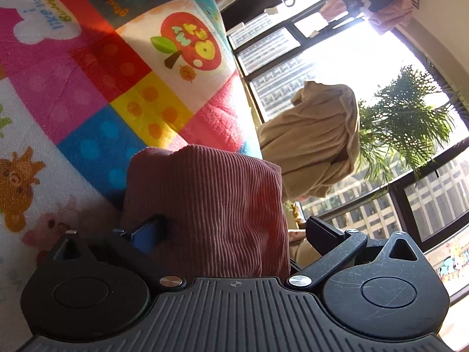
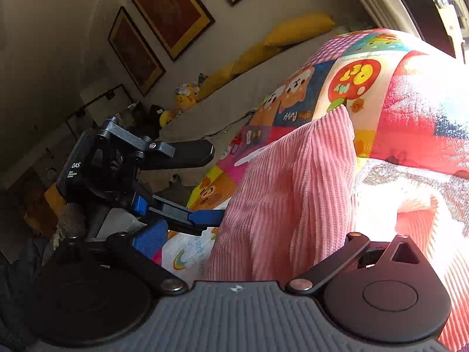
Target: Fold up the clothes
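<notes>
Sunlit bedroom: a bed covered by a patchwork cartoon blanket (image 1: 88, 94), a large window (image 1: 337, 67) behind, framed pictures (image 2: 170, 14) and yellow cushions (image 2: 299, 29) along the far wall. A beige garment (image 1: 316, 143) hangs bunched against the window, well apart from the work.

Task item: a pink corduroy garment (image 1: 211, 205), raised off the blanket and hanging between both tools, its lower part trailing onto the bed at right in the right wrist view.

Left claw (image 1: 234, 231): fingers stand wide apart with the cloth between them; in the right wrist view only the lower blue finger touches the fabric edge. Not clamped.

Right claw (image 2: 281, 252): the fabric covers the fingertips. Closure cannot be told.

Judgement: the fold is at the lift-and-align stage. Recommended: close the left claw firmly on the edge, keep both corners level and taut, then lay the cloth flat on the blanket without dragging. A loose grip risks a slipped corner
</notes>
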